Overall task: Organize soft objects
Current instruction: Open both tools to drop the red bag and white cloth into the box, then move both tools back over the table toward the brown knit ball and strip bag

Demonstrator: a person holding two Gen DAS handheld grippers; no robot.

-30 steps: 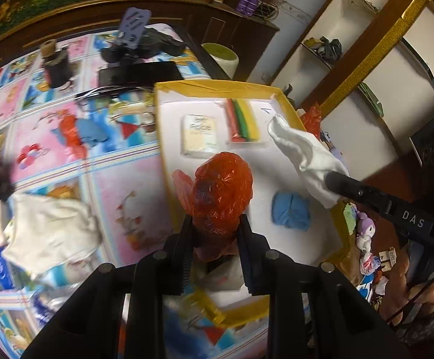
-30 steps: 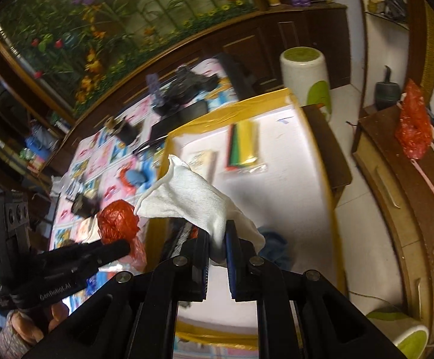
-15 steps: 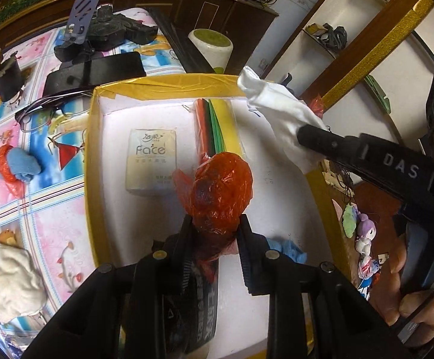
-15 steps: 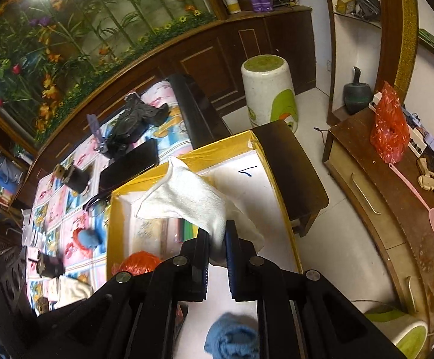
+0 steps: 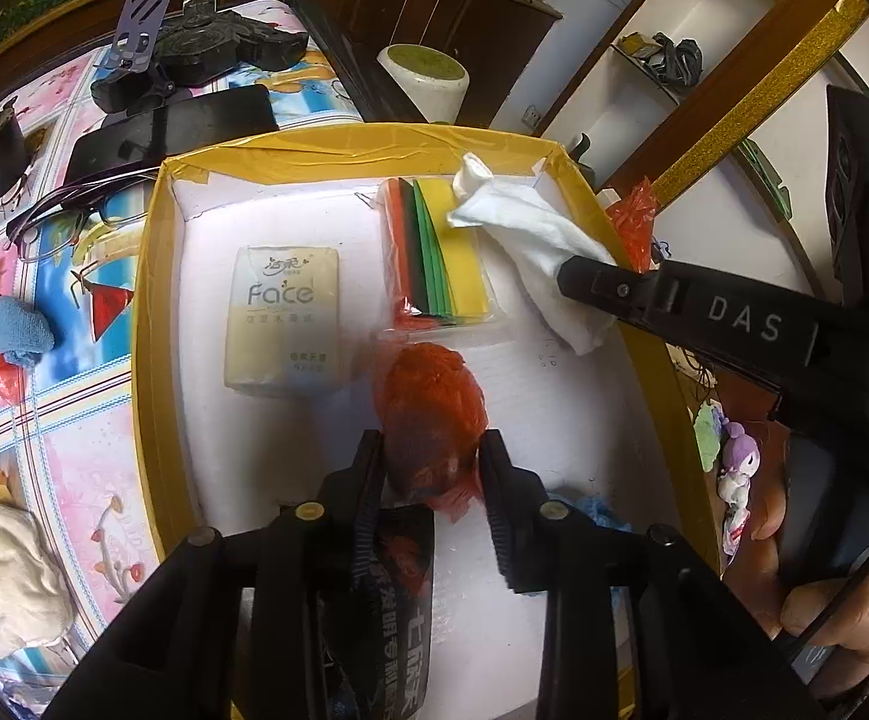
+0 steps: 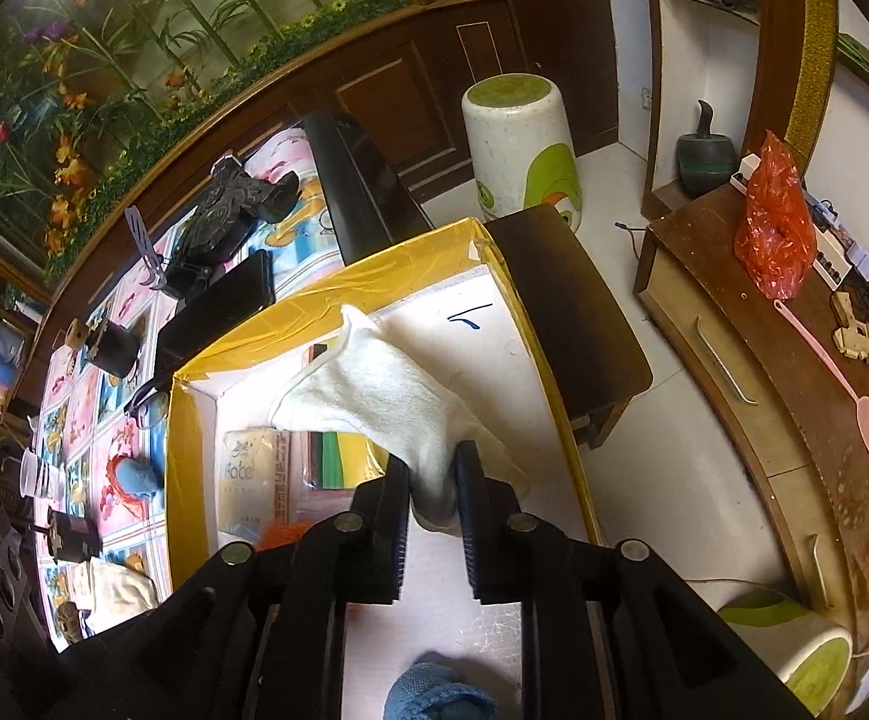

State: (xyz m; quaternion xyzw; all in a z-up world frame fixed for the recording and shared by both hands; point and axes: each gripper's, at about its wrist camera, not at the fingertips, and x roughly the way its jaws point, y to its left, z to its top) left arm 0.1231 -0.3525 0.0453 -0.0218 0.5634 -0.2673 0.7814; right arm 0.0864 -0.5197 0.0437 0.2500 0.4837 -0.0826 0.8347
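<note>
**Both loads over the box, jaws easing apart**

The left gripper (image 5: pixel 434 462) is seen above the floor of the yellow-rimmed box (image 5: pixel 152 312), with a red bag bundle (image 5: pixel 434 408) sitting between its jaws. The jaws are opening, yet the pads are still seen against the bundle's sides, so it is judged not fully let go. The bundle's long axis runs straight ahead along the fingers, toward the packet of coloured sheets (image 5: pixel 440 252) just beyond it. A tissue pack (image 5: pixel 281 324) lies to the bundle's left, close but apart.

On the other side, a white cloth (image 6: pixel 386 396) is pinched at its near end by the right gripper (image 6: pixel 431 480), whose jaws are opening too. The cloth stretches away and leftward from the fingers, its far end hanging over the coloured sheets at the box's far corner. Beneath this gripper, bare white box floor is seen, and a blue cloth (image 6: pixel 434 690) lies nearer the camera, at the frame's bottom edge.

The release turns on what lies directly below: bare floor under each load, so a straight drop is judged enough. A white rag (image 5: pixel 2 576) and a blue-and-red bundle (image 5: pixel 8 330) are left out on the desk (image 5: pixel 74 420), on the left gripper's side, so that hand is the nearer one for them.
</note>
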